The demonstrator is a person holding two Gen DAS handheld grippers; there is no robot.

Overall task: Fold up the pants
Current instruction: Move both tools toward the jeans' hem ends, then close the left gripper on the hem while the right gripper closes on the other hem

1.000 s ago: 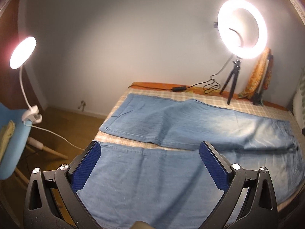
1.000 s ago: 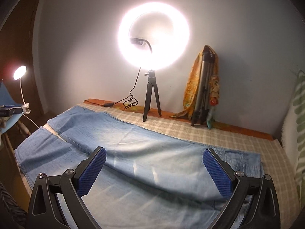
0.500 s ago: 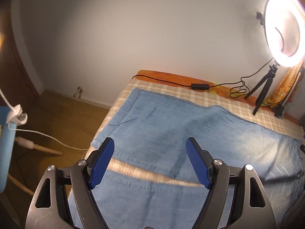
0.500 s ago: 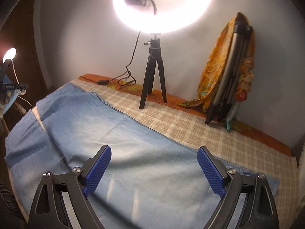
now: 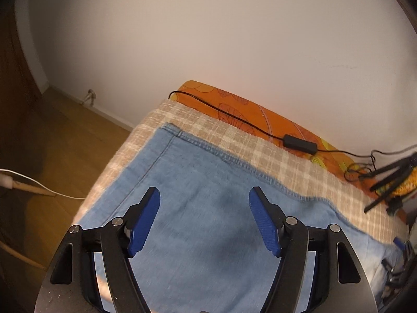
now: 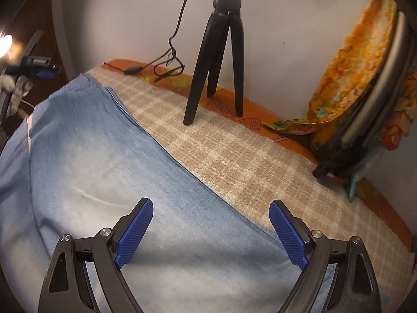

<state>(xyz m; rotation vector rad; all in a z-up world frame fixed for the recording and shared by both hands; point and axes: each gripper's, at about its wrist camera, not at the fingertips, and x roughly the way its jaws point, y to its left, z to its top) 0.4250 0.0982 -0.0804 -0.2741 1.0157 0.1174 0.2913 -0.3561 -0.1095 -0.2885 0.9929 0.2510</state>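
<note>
Denim pants [image 6: 109, 172], pale blue, lie spread flat over a bed; I see them fill the ground beneath and ahead of both claws. Under them, a beige checked blanket [image 6: 234, 156] shows as a strip beyond the far seam, ahead of the right claw and ahead and to the right of the left claw. An orange patterned sheet [image 5: 250, 114] runs along the wall past that blanket.

Ahead of the right claw, slightly to its right, a black tripod [image 6: 221, 52] stands on the blanket's far edge. Further right, a folded stand draped in yellow-orange cloth [image 6: 349, 73] leans at the wall. A black cable with an inline switch [image 5: 299, 143] lies on the orange sheet, ahead and right of the left claw.

Left claw [image 5: 204, 195]: I note its jaws have just been closing, now standing partly apart with nothing between the blue pads; it hangs over the pants near the hem corner, not touching that I can tell.

Right claw [image 6: 211, 207]: jaws wide apart, nothing gripped, poised above the pants with the right pad over the seam edge beside the blanket.
</note>
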